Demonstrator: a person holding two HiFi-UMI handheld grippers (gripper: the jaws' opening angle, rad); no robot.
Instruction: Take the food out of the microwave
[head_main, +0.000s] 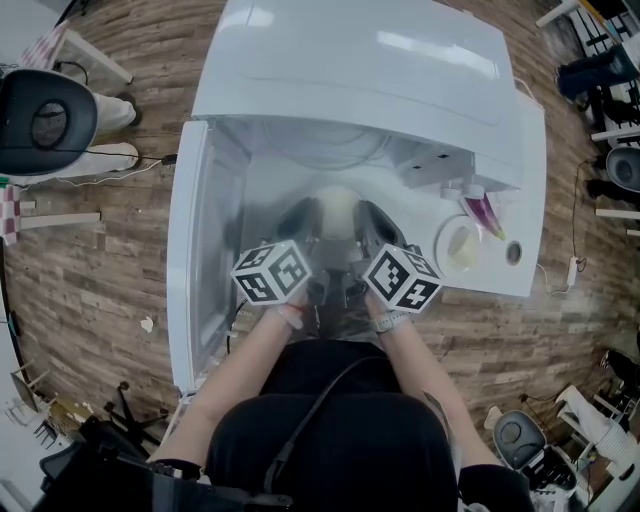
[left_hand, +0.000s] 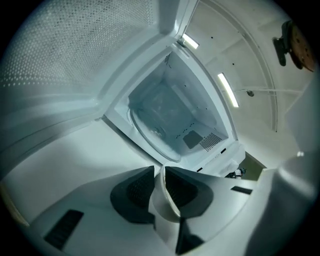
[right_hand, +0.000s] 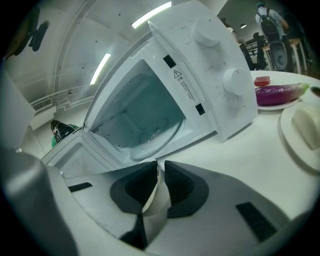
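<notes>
The white microwave (head_main: 350, 70) stands with its door (head_main: 205, 250) swung open to the left. In front of the opening a pale white dish (head_main: 338, 210) hangs between my two grippers. My left gripper (head_main: 303, 222) is shut on its left rim and my right gripper (head_main: 372, 222) on its right rim. In the left gripper view the thin white rim (left_hand: 161, 200) is pinched between the dark pads of the left gripper (left_hand: 159, 172), with the empty cavity and glass turntable (left_hand: 150, 127) beyond. The right gripper (right_hand: 159, 170) pinches the rim (right_hand: 155, 200) likewise. What the dish holds is hidden.
On the white table (head_main: 530, 180) right of the microwave, a plate carries a purple eggplant (head_main: 483, 212) (right_hand: 277, 94). A second plate with a pale item (head_main: 462, 248) (right_hand: 305, 125) sits nearer. The microwave's knob panel (right_hand: 210, 75) faces the right gripper. Chairs stand on the wooden floor around.
</notes>
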